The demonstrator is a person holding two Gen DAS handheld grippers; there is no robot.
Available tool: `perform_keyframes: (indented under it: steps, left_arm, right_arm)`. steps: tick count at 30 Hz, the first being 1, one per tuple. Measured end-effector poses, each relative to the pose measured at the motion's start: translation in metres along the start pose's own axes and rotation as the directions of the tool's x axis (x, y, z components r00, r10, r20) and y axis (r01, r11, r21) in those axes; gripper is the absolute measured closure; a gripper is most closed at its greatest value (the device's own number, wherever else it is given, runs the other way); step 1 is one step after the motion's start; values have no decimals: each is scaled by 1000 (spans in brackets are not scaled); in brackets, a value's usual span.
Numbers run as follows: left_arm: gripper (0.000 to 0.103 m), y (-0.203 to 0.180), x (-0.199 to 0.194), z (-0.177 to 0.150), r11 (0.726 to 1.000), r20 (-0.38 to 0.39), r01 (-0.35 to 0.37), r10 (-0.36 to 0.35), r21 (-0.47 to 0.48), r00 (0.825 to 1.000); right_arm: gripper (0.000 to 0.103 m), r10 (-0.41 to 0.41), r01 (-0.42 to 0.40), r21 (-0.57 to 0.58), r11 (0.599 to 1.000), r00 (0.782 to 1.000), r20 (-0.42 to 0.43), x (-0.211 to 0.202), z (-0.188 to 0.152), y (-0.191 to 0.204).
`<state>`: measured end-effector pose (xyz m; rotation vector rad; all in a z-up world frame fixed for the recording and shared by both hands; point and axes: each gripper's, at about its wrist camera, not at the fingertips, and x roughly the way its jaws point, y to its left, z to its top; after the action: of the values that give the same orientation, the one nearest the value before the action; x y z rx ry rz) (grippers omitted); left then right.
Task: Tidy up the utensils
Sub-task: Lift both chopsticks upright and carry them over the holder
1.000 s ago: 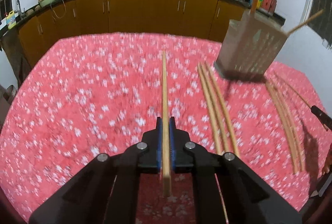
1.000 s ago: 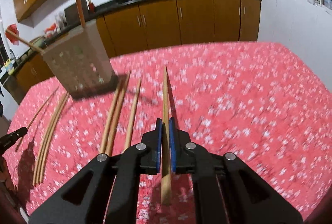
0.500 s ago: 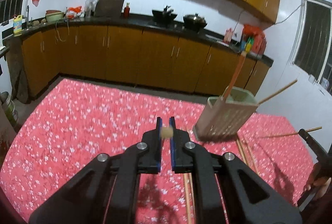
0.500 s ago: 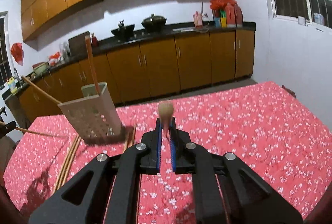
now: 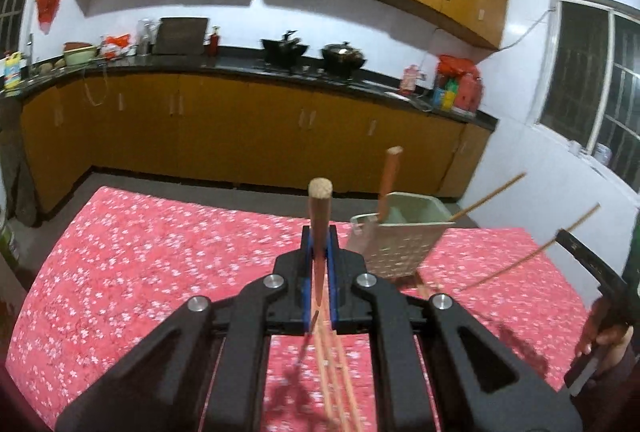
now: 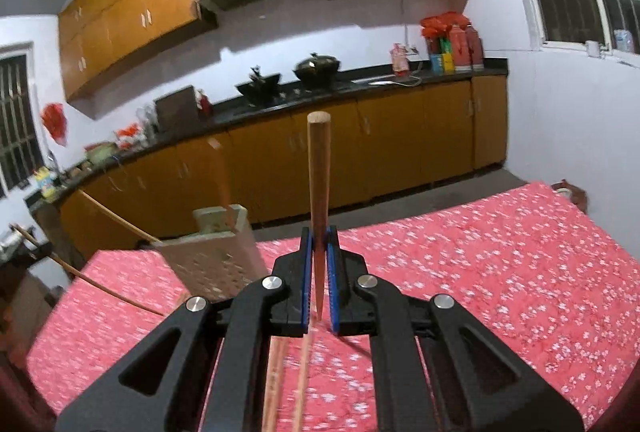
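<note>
**Both claws loaded, chopsticks raised, holder not yet reached**

Left gripper (image 5: 319,272): jaws closed tight on one chopstick (image 5: 319,228), which stands up between the blue pads with its thick butt end toward the lens; right gripper (image 6: 319,274): same case, jaws pinched on a second chopstick (image 6: 319,192), butt up, thin tip down in the gap; I judge the step as carry-to-holder, both sticks lifted clear of the red floral cloth (image 5: 160,264)

The perforated holder (image 5: 396,244) stands on the cloth ahead and to the right of the left claw; from the right wrist it sits ahead and to the left (image 6: 218,252); it already holds a thick stick and a thin one leaning out over its rim; loose chopsticks (image 5: 336,384) lie on the cloth below the left claw

Next move, as I read it: bring each stick over the holder mouth, thin end down, then let go; one claw at a time, since both converge on one opening

Room: open cloth left of the left claw and right of the right claw; the leaning sticks crowd the mouth; the far table edge lies just behind the holder; depth to the rim is hard to gauge through the fisheye
</note>
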<state>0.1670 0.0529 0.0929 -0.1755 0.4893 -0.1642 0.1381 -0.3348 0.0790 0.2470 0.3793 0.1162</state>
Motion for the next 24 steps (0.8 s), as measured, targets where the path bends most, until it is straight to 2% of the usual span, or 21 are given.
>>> perform_keyframes:
  steps: [8, 16, 24]
  left_arm:
    - [95, -41, -21, 23, 993, 66, 101, -105, 61, 992]
    - [95, -75, -19, 66, 993, 193, 84, -97, 78, 976]
    - [95, -79, -11, 87, 998, 264, 67, -66, 4, 962]
  right_arm:
    - [95, 167, -167, -6, 986, 983, 72, -27, 32, 30]
    - [95, 167, -162, -38, 986, 969, 183, -16, 57, 60]
    - [95, 151, -141, -59, 988, 963, 224, 6, 64, 78]
